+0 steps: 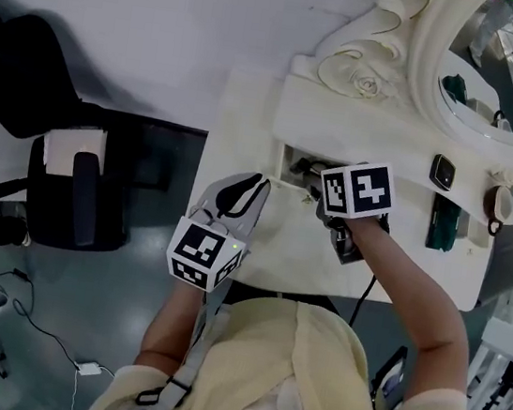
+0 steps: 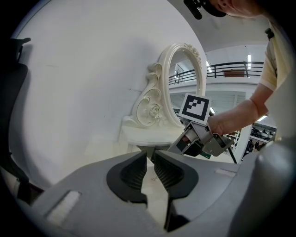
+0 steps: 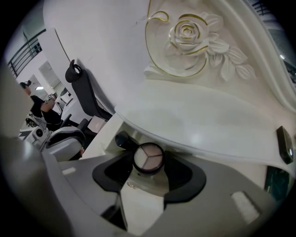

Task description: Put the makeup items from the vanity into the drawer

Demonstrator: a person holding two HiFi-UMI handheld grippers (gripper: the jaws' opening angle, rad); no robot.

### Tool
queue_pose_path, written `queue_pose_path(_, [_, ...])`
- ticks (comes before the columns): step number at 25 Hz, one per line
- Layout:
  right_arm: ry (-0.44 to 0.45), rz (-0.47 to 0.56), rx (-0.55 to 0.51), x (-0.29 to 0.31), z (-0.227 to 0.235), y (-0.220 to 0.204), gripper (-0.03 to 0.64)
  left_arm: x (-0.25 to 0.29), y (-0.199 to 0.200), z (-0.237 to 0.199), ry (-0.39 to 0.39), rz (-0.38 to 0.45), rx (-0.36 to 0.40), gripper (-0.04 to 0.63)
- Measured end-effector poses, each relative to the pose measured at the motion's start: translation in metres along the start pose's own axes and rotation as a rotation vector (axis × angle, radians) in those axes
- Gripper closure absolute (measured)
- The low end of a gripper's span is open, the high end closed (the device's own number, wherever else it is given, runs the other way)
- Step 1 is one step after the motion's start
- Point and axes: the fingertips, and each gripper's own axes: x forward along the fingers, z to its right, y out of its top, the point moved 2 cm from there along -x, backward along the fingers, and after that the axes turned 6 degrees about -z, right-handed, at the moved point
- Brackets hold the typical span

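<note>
Right gripper [image 3: 149, 163] jaws stand moderately wide and are closed on a round three-shade compact [image 3: 148, 155], pinched by its rim at their tips. Left gripper [image 2: 150, 159] jaws are all but together with nothing between them.

In the right gripper view the compact hangs just over the open drawer [image 1: 290, 157], under the desk [image 1: 382, 122] top's front edge. A dark makeup item [image 3: 123, 139] already lies in the drawer at the compact's 10 o'clock.

The step in hand looks like setting the compact down. To do it well, I judge it best to lower the compact until its base meets the drawer floor, steering toward 4 o'clock, away from the dark item. Keep it level, and open the jaws only then, so it neither drops nor rolls. Lift straight out, clear of the overhanging desk edge. The left gripper should hold off at the drawer's 7 o'clock.
</note>
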Motion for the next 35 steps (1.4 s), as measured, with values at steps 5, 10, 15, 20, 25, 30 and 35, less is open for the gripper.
queue_pose_path(5, [-0.040, -0.001, 0.011, 0.001, 0.002, 0.001, 0.397, -0.002, -0.001, -0.002, 0.000, -0.001, 0.001, 0.545])
queue_pose_path(10, [-0.036, -0.005, 0.025, 0.001, 0.002, 0.001, 0.397, -0.004, -0.002, -0.003, 0.002, -0.003, 0.004, 0.543])
queue_pose_path(15, [-0.023, -0.014, 0.046, 0.002, 0.002, 0.002, 0.396, -0.006, -0.004, -0.004, 0.006, -0.009, 0.007, 0.543])
queue_pose_path(20, [-0.005, 0.018, 0.066, -0.002, 0.002, 0.001, 0.394, -0.009, -0.006, -0.004, 0.008, -0.011, 0.007, 0.544])
queue_pose_path(25, [0.003, 0.121, 0.033, -0.019, -0.001, 0.003, 0.393, -0.009, -0.002, -0.002, 0.011, -0.010, 0.023, 0.544])
queue_pose_path(30, [0.045, 0.248, -0.025, -0.045, -0.009, -0.001, 0.393, -0.009, 0.006, 0.005, 0.018, -0.007, 0.049, 0.545])
queue_pose_path(35, [-0.001, 0.400, -0.177, -0.083, -0.009, -0.010, 0.388, -0.003, 0.017, 0.019, 0.032, 0.002, 0.086, 0.545])
